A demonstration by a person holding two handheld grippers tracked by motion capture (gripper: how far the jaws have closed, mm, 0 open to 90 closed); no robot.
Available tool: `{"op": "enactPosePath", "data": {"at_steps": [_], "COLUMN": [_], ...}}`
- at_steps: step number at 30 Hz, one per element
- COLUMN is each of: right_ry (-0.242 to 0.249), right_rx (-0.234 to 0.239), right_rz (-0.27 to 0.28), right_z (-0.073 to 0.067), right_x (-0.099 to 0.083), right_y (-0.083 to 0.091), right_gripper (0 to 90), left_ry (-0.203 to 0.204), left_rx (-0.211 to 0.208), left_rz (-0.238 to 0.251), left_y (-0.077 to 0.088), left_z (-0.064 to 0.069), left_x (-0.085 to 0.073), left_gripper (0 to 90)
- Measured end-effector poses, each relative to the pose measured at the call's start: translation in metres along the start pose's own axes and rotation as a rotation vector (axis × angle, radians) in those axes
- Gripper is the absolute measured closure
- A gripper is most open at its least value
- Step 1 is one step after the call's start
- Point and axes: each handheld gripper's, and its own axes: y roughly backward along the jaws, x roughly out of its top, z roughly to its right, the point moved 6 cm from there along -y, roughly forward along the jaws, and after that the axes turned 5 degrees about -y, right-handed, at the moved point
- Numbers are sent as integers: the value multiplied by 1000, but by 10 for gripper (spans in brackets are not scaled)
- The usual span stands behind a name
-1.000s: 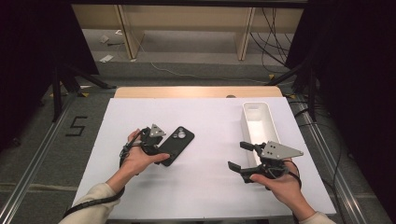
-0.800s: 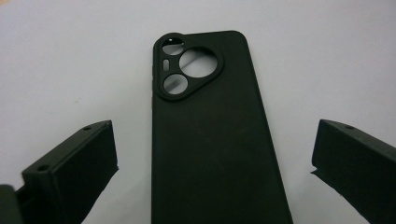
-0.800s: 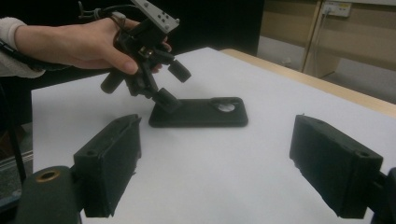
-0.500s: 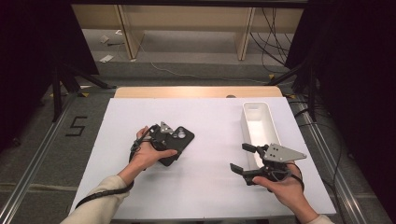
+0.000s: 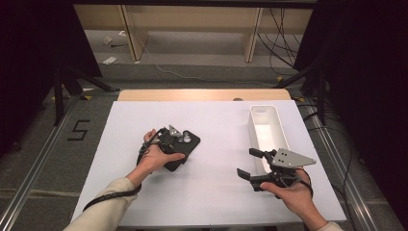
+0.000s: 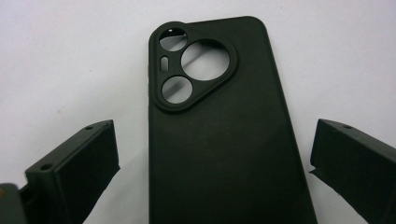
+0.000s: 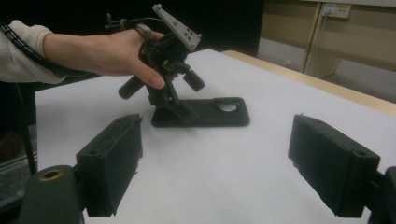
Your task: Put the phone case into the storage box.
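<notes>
High view: the left tool [image 5: 169, 140] hangs over the near end of a black phone case [image 5: 185, 147] that lies flat on the white surface [image 5: 216, 120], left of centre. The case rests back-up, with its camera cut-outs at the far end.

Left gripper view: the case [image 6: 224, 140] runs up the middle of the frame, between the 2 black jaws. The jaws stand wide, 1 on each side of the case, each with a clear gap to its edge; neither pad presses on it. The cut-out cluster holds 3 round openings and 1 small slot.

Right gripper view: the left hand [image 7: 100, 51] points its tool [image 7: 170, 105] steeply down onto the case [image 7: 205, 114]; whether the tips touch the case cannot be told. In the foreground the right tool's own jaws stand wide apart with nothing between them but bare surface.

High view: the right tool [image 5: 255, 163] is held low over the surface near the right front, well apart from the case, jaws wide and pointing left. A white tray [image 5: 281, 126] stands just beyond it, long side running away from the person, near the surface's right edge.
</notes>
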Motion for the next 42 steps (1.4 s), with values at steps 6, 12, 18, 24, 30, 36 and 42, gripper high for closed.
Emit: {"op": "enactPosePath", "data": {"at_steps": [6, 12, 18, 24, 30, 36, 42], "right_ry": [0, -3, -6, -8, -7, -8, -5], "right_rx": [2, 3, 6, 7, 10, 10, 12], "right_rz": [0, -2, -6, 0, -2, -2, -5], "right_z": [0, 0, 0, 0, -1, -1, -1], "right_x": [0, -1, -2, -1, -1, -1, -2], "right_y": [-1, -1, -1, -1, -2, -2, -2], "right_gripper": [189, 190, 190, 190, 190, 190, 191], "left_ry": [6, -3, 10, 34, 31, 31, 26], "left_rx": [-8, -14, -31, -59, -82, -83, -87], "left_rz": [-8, -26, -20, -26, -30, -35, -39], "left_y": [-5, -9, -11, -12, -13, -13, -12], "left_z": [-1, 0, -1, -2, -4, -4, -2], "left_x": [0, -3, -3, -3, -3, -3, -2], "left_gripper": [6, 8, 9, 16, 26, 28, 63]}}
